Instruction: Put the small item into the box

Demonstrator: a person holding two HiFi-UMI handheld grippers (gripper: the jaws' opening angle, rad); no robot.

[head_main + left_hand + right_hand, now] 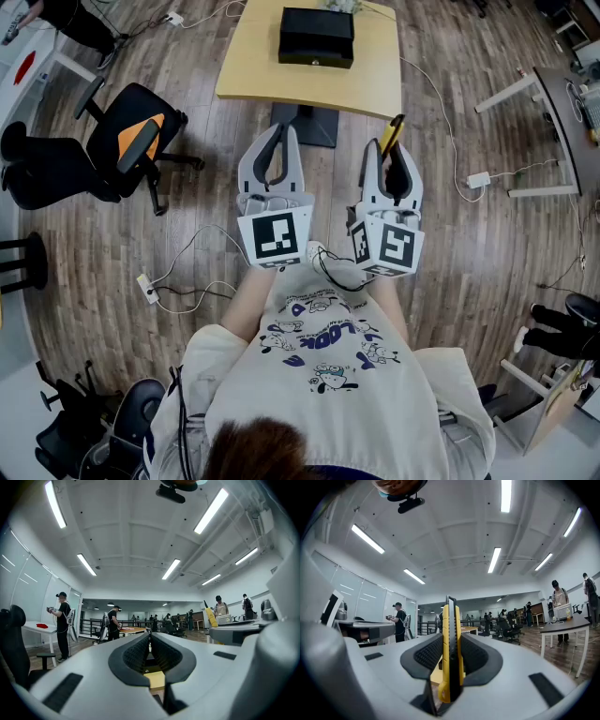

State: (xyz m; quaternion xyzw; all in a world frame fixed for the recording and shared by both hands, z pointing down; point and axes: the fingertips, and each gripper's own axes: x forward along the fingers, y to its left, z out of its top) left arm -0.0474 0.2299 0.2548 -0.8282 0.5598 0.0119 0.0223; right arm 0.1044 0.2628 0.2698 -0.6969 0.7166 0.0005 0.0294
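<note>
Right tool [393, 161]: clamped on yellow utility knife [395, 128], ready for transfer to black box [317, 36], 12 o'clock on surface [246, 70]. Left tool [273, 150]: closed, empty.

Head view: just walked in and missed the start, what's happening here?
A person holds a tool in each hand. The right tool is shut on a yellow utility knife. The left tool is shut and empty. The black box sits on the wooden table ahead, beyond both tools; the knife isn't in it yet.
</note>
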